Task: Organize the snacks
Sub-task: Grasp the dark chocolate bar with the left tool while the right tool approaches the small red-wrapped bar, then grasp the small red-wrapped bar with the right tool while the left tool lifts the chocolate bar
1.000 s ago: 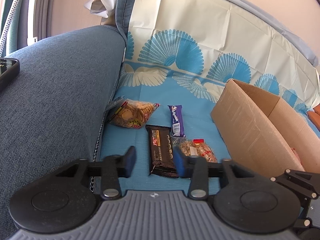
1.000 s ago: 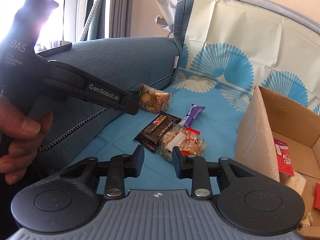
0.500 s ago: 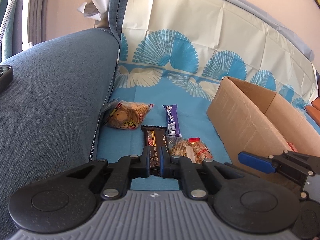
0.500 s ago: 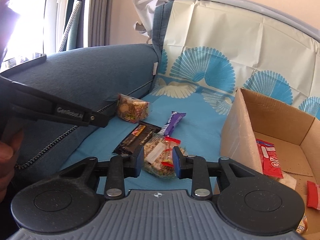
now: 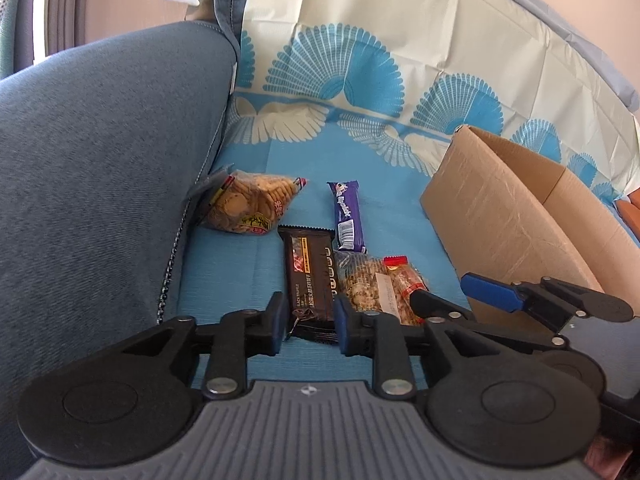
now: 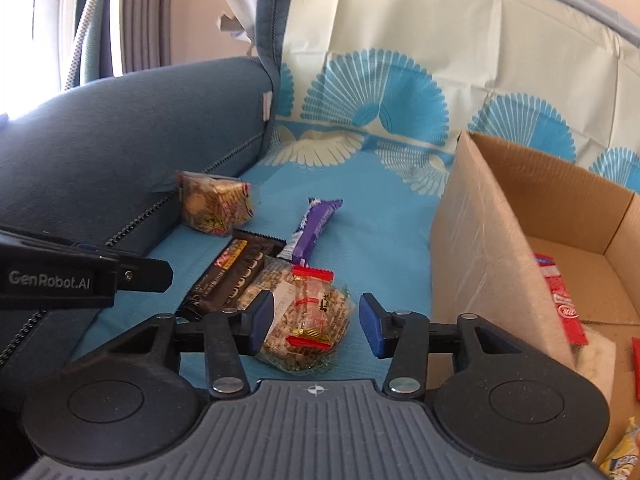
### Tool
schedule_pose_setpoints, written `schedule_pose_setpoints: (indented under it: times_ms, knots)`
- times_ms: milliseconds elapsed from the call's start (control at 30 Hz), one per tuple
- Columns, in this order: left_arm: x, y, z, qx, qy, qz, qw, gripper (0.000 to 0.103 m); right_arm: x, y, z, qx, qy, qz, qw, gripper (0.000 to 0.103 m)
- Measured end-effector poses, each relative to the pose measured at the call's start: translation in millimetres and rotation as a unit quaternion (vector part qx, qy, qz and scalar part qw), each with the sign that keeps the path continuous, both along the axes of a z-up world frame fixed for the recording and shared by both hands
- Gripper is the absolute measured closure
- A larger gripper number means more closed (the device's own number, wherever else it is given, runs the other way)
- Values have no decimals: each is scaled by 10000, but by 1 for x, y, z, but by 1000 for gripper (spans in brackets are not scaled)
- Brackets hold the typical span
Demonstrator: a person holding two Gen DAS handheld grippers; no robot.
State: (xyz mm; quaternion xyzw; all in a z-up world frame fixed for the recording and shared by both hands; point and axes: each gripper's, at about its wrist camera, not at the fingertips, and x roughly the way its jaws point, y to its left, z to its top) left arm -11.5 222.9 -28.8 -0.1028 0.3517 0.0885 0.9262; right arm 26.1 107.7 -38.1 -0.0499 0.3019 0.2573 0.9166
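The cardboard box [image 6: 480, 240] on the blue patterned cover [image 5: 248, 280] is the landmark here, and the work is only partly done: inside it lie a red packet [image 6: 560, 300] and a few other wrappers at its near corner, while four snacks remain outside on the cover, all to the armrest side of the box. Nearest the box wall is the clear nut bag [image 6: 308, 320] with a red-ended candy on top; just beyond it, touching, lies the dark chocolate bar [image 5: 310, 280]; the purple bar [image 5: 346, 216] lies further back from those two, and the biscuit bag [image 5: 248, 208] sits farthest from the box, against the sofa armrest [image 5: 100, 160]. The right gripper [image 6: 316, 328] is opening its jaws, which straddle the nut bag without the pads pressing on it — apparently lining up for a pick. The left gripper [image 5: 308, 320] is also opening, its narrow gap framing the near end of the chocolate bar, not visibly clamped on it. By my reading all four outside items still need lifting into the box.
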Motion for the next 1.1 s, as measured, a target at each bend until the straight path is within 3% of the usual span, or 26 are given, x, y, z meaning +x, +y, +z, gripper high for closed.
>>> schedule_pose_setpoints:
  times_ms: [333,533,600,733,800,833,867,967,1100]
  knots:
    - [45,-9,-24,244,203,34,9995,66,15,5,-11,7,291,-14,9996,55]
    - [60,-12,-37,309,178,139,9993,43,12,5,-17,-19,282,158,9995,76]
    - [61,-10,-38,339,217,261,9988,37,12,5,-17,-21,260,188,9995,78]
    - [66,-9,-44,460,571,334,9968,38,8,3,-16,-35,197,266,9994,78]
    - [68,-15,-45,658,629,221,9956,44,5,3,-16,-72,166,286,9994,78]
    - [67,-19,-46,769,634,121,9949,56,2,2,-16,-88,146,283,9995,78]
    - [67,-24,-46,890,633,37,9940,60,-1,1,-15,-103,122,282,9995,78]
    - [61,-34,-43,1212,625,-82,9906,60,-14,0,-13,-192,59,369,9991,78]
    - [46,-30,-29,925,673,-11,9934,60,-28,-7,-5,-220,187,516,9982,78]
